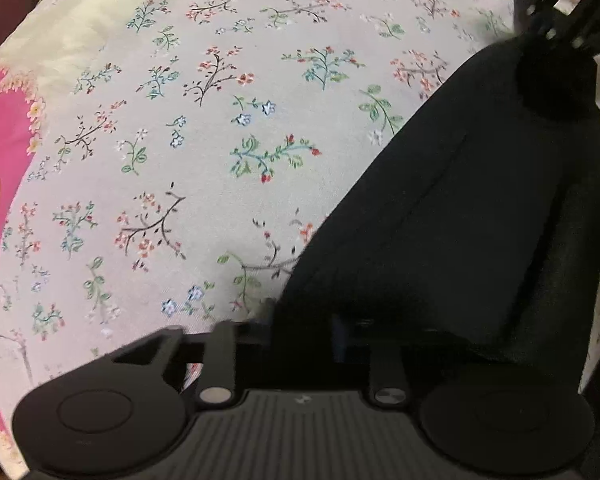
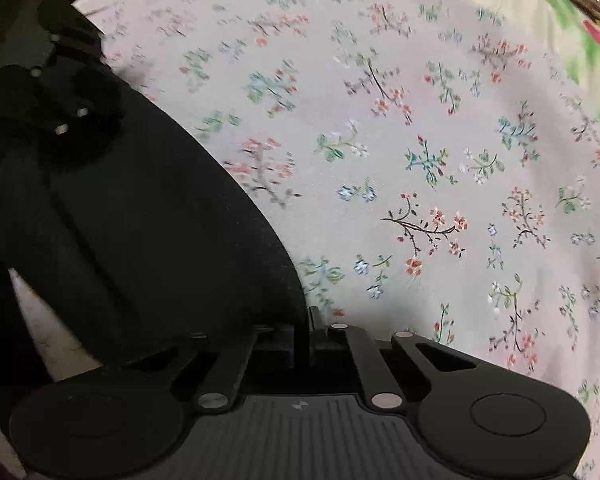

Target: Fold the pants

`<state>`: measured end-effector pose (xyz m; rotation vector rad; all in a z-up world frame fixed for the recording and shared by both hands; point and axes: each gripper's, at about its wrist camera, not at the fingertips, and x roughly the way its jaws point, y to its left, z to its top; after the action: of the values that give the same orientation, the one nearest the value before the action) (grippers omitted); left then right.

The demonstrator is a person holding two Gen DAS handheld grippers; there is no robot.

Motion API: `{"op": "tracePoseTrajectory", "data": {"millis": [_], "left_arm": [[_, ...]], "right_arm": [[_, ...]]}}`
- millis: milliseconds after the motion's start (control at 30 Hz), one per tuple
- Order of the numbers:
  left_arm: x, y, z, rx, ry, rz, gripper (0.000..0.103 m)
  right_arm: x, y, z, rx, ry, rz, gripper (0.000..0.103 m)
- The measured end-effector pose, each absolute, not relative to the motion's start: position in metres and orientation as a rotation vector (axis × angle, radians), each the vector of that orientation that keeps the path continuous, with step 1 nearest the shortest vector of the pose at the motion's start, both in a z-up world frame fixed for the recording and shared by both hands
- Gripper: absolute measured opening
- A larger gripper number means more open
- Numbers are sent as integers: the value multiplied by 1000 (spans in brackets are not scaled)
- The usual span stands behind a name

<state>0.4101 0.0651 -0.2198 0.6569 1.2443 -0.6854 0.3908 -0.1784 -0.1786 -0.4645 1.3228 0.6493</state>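
Black pants [image 1: 480, 220] hang stretched between my two grippers above a floral bedsheet [image 1: 220, 120]. My left gripper [image 1: 300, 320] is shut on one end of the pants' edge. In its view the right gripper [image 1: 556, 44] shows at the top right, clamped on the other end. In the right wrist view the pants [image 2: 140, 220] fill the left side. My right gripper [image 2: 308, 328] is shut on the pants. The left gripper [image 2: 60, 92] shows at the upper left, holding the far end.
The pale floral bedsheet [image 2: 420, 160] covers the bed below. A pink patterned cloth [image 1: 0, 160] lies at the left edge in the left wrist view. A green and pink cloth [image 2: 592, 52] lies at the top right in the right wrist view.
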Motion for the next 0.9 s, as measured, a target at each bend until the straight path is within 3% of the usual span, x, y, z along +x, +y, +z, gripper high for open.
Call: {"op": "tracePoseTrajectory", "data": {"millis": [67,600,900], "left_arm": [[400,67,-213,685,1253,-693,20],[249,96,-144,508,1301,-705,19],[159,101,-136,352,1354,-649,19]], "right_arm": [[377,-184,-160,-455,1310,665,0],[243,-181,-63,-355,1298,726,0],[162,-183,-62,-296,1393,712,0]]}}
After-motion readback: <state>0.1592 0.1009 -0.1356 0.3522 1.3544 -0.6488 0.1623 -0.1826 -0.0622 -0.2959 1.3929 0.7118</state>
